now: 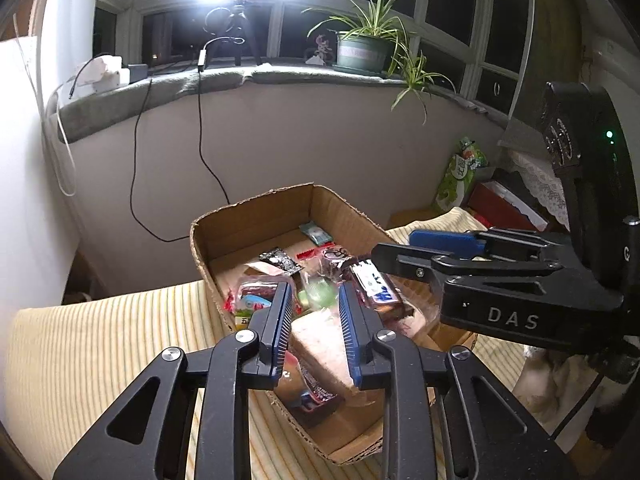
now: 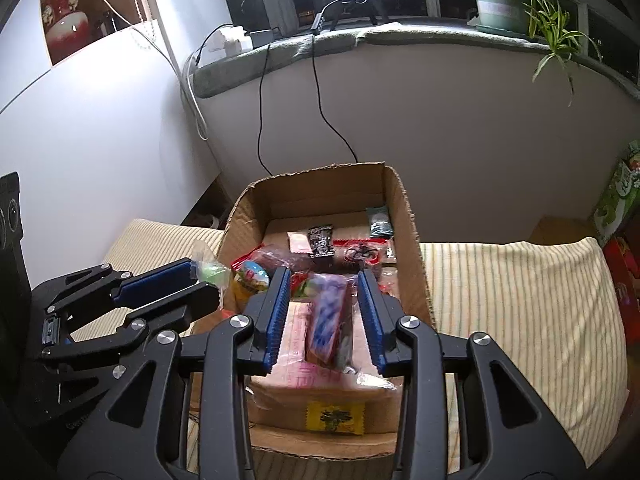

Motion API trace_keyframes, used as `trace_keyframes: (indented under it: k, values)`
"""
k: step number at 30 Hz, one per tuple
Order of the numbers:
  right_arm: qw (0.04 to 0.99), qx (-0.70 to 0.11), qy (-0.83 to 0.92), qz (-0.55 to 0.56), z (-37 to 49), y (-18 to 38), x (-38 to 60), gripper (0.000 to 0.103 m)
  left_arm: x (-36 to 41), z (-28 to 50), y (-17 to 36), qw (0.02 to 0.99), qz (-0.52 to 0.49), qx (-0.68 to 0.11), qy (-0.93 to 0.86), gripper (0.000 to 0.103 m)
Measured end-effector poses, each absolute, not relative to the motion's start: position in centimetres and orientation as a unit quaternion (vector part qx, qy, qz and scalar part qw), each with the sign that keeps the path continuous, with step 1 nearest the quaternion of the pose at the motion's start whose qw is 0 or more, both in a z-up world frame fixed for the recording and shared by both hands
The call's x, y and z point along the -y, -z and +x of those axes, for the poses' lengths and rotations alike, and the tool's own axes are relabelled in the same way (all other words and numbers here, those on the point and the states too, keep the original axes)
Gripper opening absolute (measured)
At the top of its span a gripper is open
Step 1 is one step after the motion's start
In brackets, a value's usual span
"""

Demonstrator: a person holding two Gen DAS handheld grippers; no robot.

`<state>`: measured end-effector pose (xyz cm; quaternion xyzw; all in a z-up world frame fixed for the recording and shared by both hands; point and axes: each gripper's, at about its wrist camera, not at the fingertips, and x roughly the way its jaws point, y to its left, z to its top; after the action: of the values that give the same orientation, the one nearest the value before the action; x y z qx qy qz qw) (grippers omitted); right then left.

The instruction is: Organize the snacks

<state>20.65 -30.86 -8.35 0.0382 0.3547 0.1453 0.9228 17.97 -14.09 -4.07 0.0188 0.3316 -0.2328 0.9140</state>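
Note:
An open cardboard box (image 1: 256, 216) (image 2: 404, 216) sits on a striped cushion and holds several wrapped snacks. My left gripper (image 1: 313, 300) hovers open over the box; a small green wrapped candy (image 1: 318, 294) (image 2: 212, 272) is blurred between its fingertips, seemingly free of the pads. My right gripper (image 2: 324, 292) (image 1: 394, 252) is open above the box's middle. A purple-and-white snack bar (image 2: 326, 316) (image 1: 376, 284) lies blurred between its open fingers, on a large pink-wrapped pack (image 2: 304, 376). A wrapped sandwich (image 1: 324, 344) lies below the left gripper.
The striped cushion (image 2: 520, 300) (image 1: 112, 344) extends on both sides of the box. A wall with hanging black cables (image 1: 200, 140) stands behind. A window sill with a potted plant (image 1: 364, 50) is above. Green and red packages (image 1: 460, 176) stand at the right.

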Motion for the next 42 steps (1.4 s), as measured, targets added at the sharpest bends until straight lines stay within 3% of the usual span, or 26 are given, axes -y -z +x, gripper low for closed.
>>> trace_keyframes:
  k: [2, 6, 12, 20, 22, 30, 42]
  values:
    - [0.925, -0.351, -0.143, 0.037, 20.5, 8.2, 30.9, 0.049, 14.0, 17.8, 4.0, 0.915, 0.019, -0.331, 0.232, 0.023]
    - [0.926, -0.349, -0.143, 0.035, 20.0, 8.0, 30.9, 0.049, 13.8, 17.1, 3.6, 0.917, 0.021, -0.326, 0.23, 0.023]
    - [0.929, -0.342, -0.138, 0.034, 18.8, 7.5, 30.9, 0.058, 13.2, 16.0, 2.9, 0.921, 0.021, -0.318, 0.224, 0.028]
    - [0.936, -0.324, -0.137, 0.028, 16.0, 6.5, 30.5, 0.072, 11.5, 13.6, 2.3, 0.929, 0.013, -0.306, 0.206, 0.043]
    - [0.938, -0.32, -0.135, 0.019, 15.1, 6.4, 30.2, 0.074, 10.7, 12.8, 2.2, 0.933, 0.005, -0.303, 0.196, 0.056]
    - [0.944, -0.304, -0.125, 0.002, 11.6, 6.3, 29.6, 0.088, 8.7, 9.8, 1.6, 0.945, 0.004, -0.285, 0.159, 0.074]
    - [0.949, -0.301, -0.097, -0.013, 8.4, 7.6, 29.6, 0.099, 8.0, 7.6, 1.5, 0.954, 0.012, -0.274, 0.124, 0.08]
